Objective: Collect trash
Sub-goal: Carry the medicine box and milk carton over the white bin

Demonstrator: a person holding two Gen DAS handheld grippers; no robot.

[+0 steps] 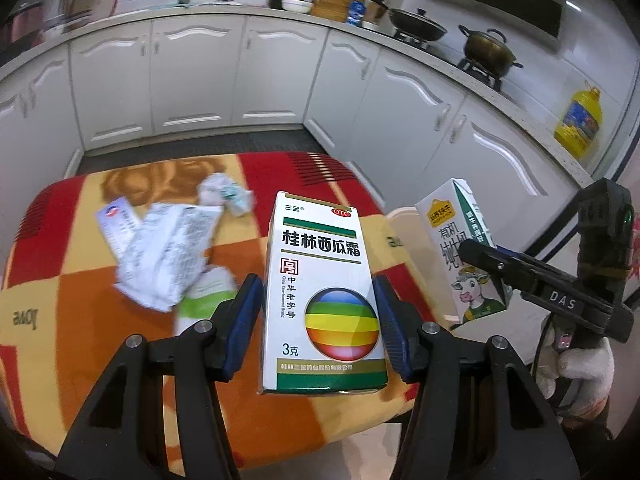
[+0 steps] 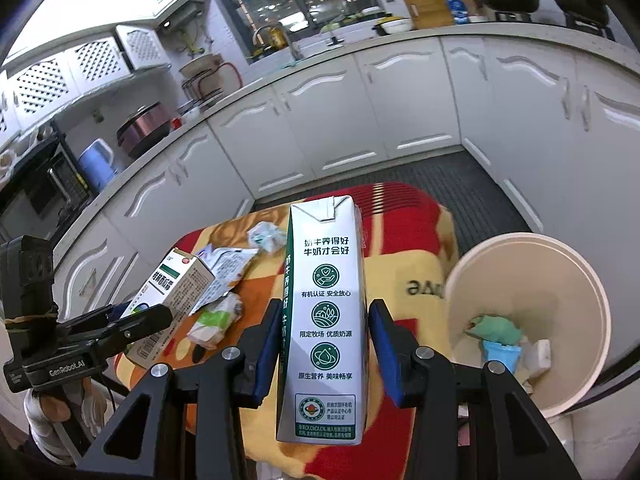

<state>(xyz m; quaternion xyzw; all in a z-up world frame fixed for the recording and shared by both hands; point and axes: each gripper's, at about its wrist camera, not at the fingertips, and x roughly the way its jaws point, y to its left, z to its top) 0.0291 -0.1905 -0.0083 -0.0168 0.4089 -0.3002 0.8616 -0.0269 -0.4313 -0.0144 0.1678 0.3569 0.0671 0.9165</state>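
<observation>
Left wrist view: the left tongs are clamped on a white medicine box with a rainbow ball printed on it, blue pads pressed to both its long sides, the box held up off the surface. That surface wears a red, orange and yellow blanket. On it lie crumpled papers, a small wad beyond them and a green-and-white packet just beside the left pad. Off to the right, a gloved hand carries the right tongs, which are clamped on a milk carton held upright, lifted clear of the blanket. Right wrist view shows a pale bin just past the surface's right edge, with a green wad and a blue scrap lying inside. White kitchen cabinets run behind
</observation>
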